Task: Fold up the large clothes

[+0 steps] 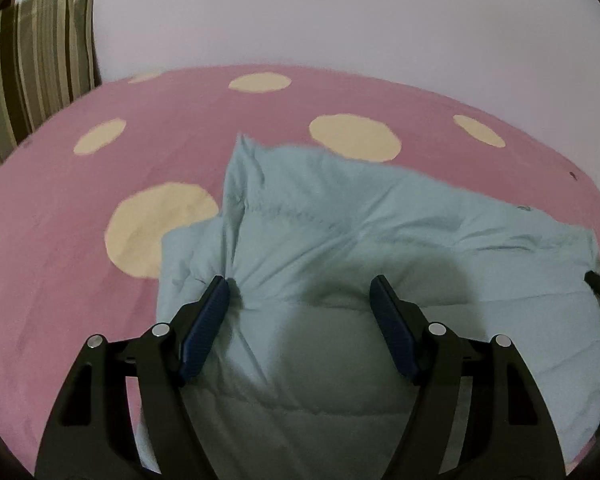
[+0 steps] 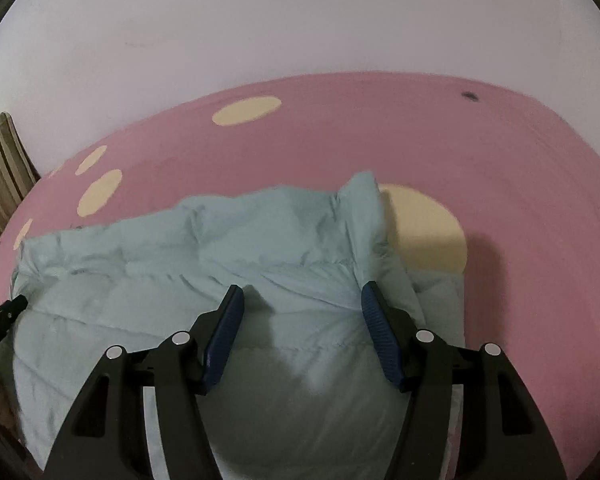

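Blue padded garment [image 1: 340,216] under both wide-open grippers, on pink spotted sheet [image 1: 80,184].

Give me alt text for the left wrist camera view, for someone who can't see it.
The left gripper hangs open over a puffy light blue garment, its blue-padded fingers spread wide. The garment lies on a pink bedspread with cream dots, a striped cushion at far left.

left wrist: close above jacket [image 1: 340,220], facing wall | right wrist: same | shared: jacket, pink bedspread [image 1: 80,184]
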